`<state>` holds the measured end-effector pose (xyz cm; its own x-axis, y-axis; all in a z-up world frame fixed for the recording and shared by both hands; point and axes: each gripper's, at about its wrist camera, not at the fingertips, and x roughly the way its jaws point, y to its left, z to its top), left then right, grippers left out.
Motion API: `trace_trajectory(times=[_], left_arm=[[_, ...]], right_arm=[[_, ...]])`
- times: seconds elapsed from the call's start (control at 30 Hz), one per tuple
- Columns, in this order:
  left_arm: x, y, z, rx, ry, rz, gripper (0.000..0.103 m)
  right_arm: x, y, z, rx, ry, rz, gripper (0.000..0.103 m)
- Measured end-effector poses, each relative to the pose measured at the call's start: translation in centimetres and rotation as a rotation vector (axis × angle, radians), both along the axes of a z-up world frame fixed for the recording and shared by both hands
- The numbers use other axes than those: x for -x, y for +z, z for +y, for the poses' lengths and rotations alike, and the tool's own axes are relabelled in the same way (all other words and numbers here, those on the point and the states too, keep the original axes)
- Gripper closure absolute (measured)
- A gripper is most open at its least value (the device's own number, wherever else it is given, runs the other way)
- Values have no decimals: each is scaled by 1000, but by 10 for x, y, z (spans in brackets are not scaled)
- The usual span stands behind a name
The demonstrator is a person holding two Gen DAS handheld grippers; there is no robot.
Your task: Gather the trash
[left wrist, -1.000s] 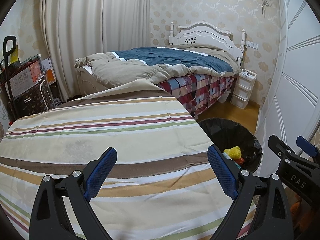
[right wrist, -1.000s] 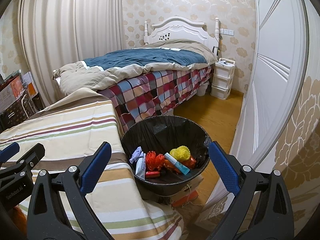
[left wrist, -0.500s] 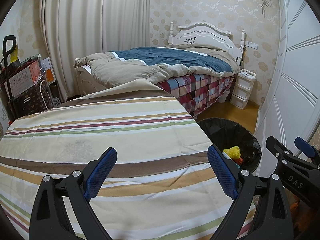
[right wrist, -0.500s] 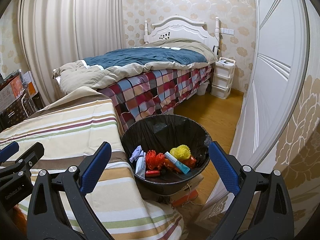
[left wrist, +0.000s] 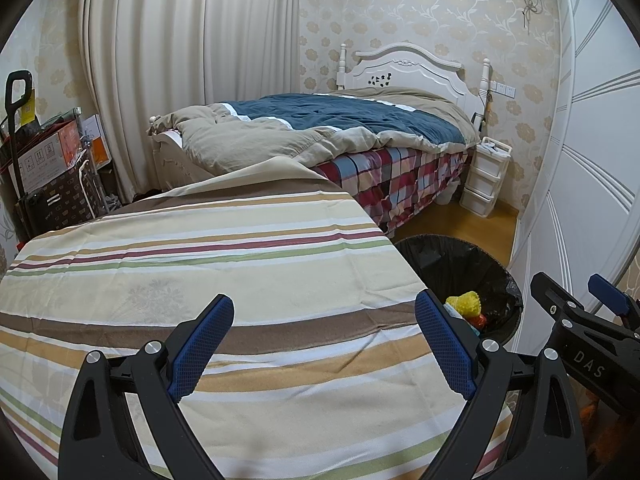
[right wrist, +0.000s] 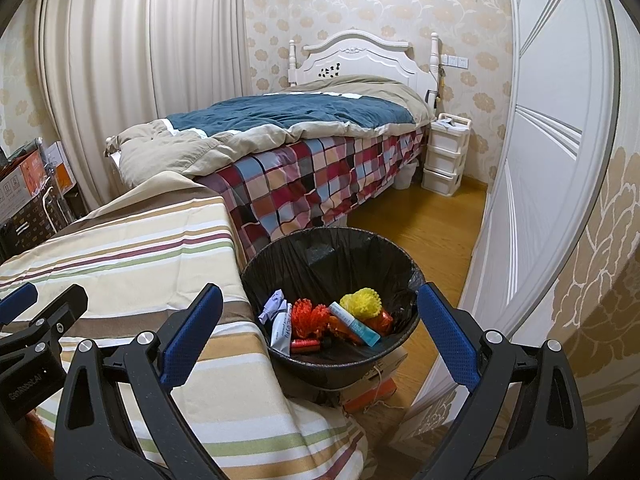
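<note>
Trash sits in the black-lined bin (right wrist: 334, 280), and the right gripper (right wrist: 320, 326) hovers with its blue fingers (right wrist: 192, 334) spread wide and empty, the bin framed right between them. Down in the bin: a yellow spiky ball (right wrist: 362, 303) toward the right finger, an orange spiky ball (right wrist: 307, 317) in the middle, a blue-capped tube (right wrist: 354, 323) between the two, and white packets (right wrist: 280, 326) toward the left finger. The bin stands just beside the edge of the striped-cloth surface (right wrist: 132, 256), which runs under the left finger. Over to the left gripper (left wrist: 324, 346): fingers (left wrist: 202, 344) also parted, nothing held, poised above that striped surface (left wrist: 224, 264). Just past its right finger the bin (left wrist: 460, 264) shows its rim, the yellow ball (left wrist: 464, 303) peeking out. Beyond both pairs of fingers lies the bed (left wrist: 344, 124).
</note>
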<state>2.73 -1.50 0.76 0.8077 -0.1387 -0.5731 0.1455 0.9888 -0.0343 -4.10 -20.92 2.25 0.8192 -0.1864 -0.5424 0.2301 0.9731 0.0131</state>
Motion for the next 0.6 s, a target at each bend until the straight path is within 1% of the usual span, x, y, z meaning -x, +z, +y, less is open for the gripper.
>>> trace_trajectory(times=[0.43,0.6], left_arm=[[1,0,-4,-2,-3,1,12],[3,-4,-11,2,-9,9,12]], right_arm=[[0,1,0,0,0,1,8],[0,1,0,0,0,1,8]])
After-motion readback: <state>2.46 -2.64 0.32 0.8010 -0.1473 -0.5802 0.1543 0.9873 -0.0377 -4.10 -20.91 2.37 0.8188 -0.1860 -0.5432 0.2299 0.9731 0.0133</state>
